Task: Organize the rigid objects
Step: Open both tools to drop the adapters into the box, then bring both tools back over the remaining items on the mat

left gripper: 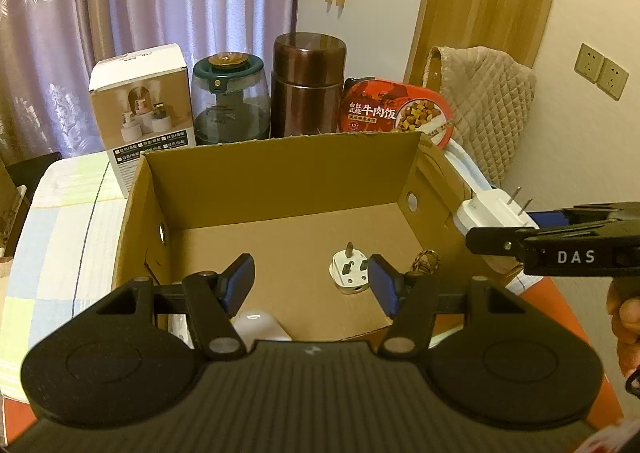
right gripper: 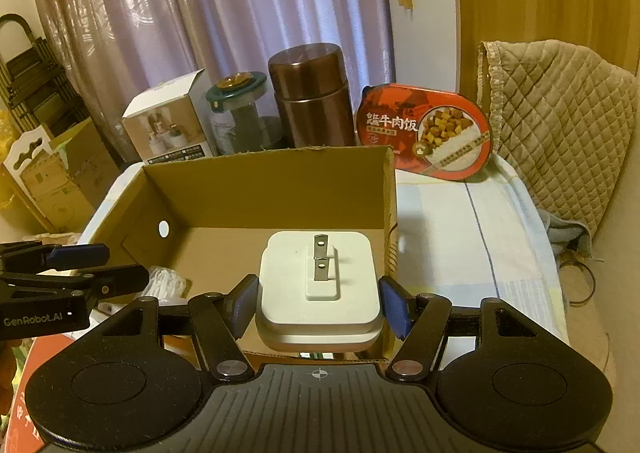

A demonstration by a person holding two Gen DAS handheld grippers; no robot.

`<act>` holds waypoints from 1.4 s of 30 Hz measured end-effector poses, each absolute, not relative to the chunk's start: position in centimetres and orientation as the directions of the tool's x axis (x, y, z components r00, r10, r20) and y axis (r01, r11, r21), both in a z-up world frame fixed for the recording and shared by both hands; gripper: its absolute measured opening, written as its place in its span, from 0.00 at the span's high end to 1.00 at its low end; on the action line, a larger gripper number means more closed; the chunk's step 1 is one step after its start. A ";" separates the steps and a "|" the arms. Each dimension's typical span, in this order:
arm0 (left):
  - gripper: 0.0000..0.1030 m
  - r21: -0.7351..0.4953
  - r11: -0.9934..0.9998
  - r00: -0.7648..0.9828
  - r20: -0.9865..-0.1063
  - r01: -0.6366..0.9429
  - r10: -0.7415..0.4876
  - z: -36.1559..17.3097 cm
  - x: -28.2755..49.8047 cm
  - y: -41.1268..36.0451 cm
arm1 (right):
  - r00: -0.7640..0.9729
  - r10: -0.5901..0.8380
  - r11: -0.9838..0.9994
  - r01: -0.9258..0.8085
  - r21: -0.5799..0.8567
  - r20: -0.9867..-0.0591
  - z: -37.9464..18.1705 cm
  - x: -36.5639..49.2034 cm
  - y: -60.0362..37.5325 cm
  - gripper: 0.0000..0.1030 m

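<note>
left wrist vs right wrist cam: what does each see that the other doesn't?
Left wrist only: a white three-pin plug on the floor of the cardboard box, wall sockets, and the left gripper open with nothing between its fingers.

Right wrist only: the white charger's two-prong face, clamped in the right gripper, plus a dark rack by the curtain.

Both: the box, brown canister, glass jar, white carton, red meal box.

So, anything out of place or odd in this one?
Nothing damaged or spilled. The white plug lies on its back in the cardboard box, prongs up. The red meal tray stands on edge behind the box rather than flat. The right tool holds a white charger.
</note>
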State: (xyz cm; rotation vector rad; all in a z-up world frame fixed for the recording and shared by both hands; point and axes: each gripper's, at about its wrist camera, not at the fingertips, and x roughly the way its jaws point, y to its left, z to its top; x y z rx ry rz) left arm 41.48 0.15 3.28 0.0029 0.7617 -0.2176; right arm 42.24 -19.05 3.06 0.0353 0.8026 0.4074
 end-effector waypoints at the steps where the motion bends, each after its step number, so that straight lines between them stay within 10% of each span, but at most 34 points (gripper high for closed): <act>1: 0.44 -0.077 0.978 0.704 -0.683 0.196 -0.195 3.3 41.4 0.2 | 0.620 0.371 0.921 -0.342 0.187 -0.692 3.0 42.3 -19.0 0.40; 18: 0.44 -0.110 0.980 0.742 -0.640 0.167 -0.198 5.1 37.3 1.3 | 0.673 0.413 0.910 -0.322 0.260 -0.614 4.1 40.3 -21.7 0.34; 42: 0.28 -0.124 0.991 0.811 -0.576 0.040 -0.105 7.7 12.8 4.6 | 0.692 0.410 0.910 -0.357 0.213 -0.593 3.3 14.4 -23.5 0.34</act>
